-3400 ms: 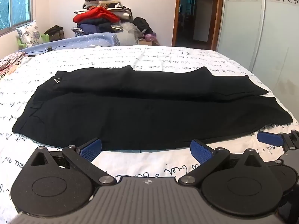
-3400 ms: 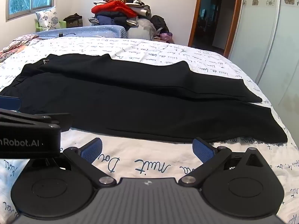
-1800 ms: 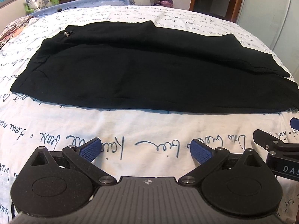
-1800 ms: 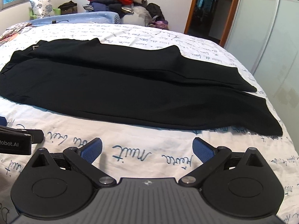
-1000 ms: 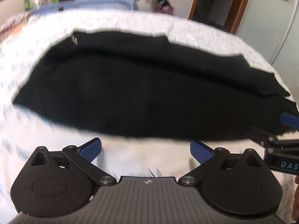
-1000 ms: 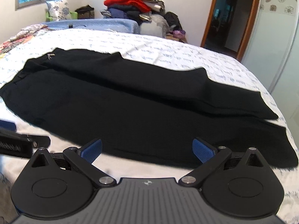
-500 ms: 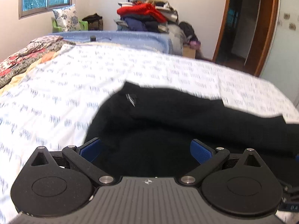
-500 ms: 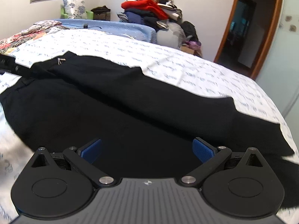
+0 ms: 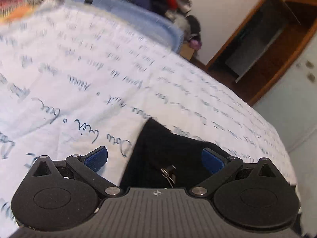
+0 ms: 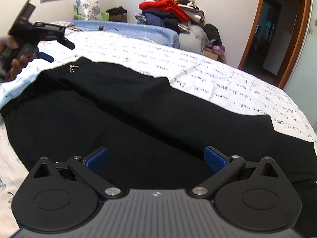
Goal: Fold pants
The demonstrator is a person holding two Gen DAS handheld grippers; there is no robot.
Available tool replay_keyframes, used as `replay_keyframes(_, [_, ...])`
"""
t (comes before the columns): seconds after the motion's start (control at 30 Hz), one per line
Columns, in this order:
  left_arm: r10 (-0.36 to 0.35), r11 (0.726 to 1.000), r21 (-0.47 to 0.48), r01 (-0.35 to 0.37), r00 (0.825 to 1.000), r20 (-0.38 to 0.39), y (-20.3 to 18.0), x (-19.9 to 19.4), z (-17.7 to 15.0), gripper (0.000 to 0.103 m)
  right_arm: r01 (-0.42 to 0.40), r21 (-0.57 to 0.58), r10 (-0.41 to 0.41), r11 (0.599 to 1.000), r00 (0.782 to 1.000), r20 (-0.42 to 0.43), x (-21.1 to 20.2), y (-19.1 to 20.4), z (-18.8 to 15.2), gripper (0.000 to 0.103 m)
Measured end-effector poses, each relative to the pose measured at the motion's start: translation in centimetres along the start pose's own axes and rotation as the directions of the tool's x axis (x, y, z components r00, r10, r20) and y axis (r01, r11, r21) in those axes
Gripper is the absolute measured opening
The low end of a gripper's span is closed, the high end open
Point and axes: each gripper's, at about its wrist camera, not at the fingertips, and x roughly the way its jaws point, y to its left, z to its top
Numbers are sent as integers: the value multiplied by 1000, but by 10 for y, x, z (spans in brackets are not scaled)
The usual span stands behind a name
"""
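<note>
Nearest to us in the right wrist view, our right gripper (image 10: 155, 158) hangs low over the black pants (image 10: 138, 123), its blue fingertips (image 10: 97, 159) spread wide apart with nothing between them but the dark cloth beneath. The pants lie flat across the bed (image 10: 227, 79), on the white cover with blue handwriting print; the waist end lies toward the bed's left edge, and the legs run toward its right edge. A small metal clasp (image 10: 73, 67) shows on the waistband at the far left corner of the garment. Just beyond that corner we see our left gripper (image 10: 50, 48), held in a hand (image 10: 13, 67) above the bed's left side, its two fingers parted. In the left wrist view, which is tilted and blurred, the left gripper's pads (image 9: 213, 160) also stand wide apart, and the waistband corner of the pants with the clasp (image 9: 168, 173) sits in the gap between them; we cannot tell whether either pad touches the cloth. Farther off, past the bed's far edge, a pile of clothes (image 10: 170, 11) with a red garment on top stands against the wall, and a wooden doorway (image 10: 277, 29) opens at the far right.
</note>
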Motion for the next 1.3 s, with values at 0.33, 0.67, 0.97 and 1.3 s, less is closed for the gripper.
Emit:
replay_keyframes(0.33, [-225, 974, -32, 224, 972, -73, 3, 34, 14, 100, -7, 24, 8, 1000, 1000, -26, 12, -1, -2, 103])
replay_keyframes(0.67, [-300, 953, -86, 290, 940, -160, -4, 53, 19, 87, -32, -6, 31, 999, 999, -43, 17, 10, -3, 103])
replay_keyframes(0.97, [-48, 994, 91, 58, 993, -110, -16, 53, 10, 8, -39, -5, 38, 999, 998, -50, 17, 12, -4, 103])
replay_keyframes(1.3, [-376, 901, 303, 311, 907, 189, -58, -57, -8, 6, -314, -174, 338, 933, 933, 127, 16, -68, 33, 103])
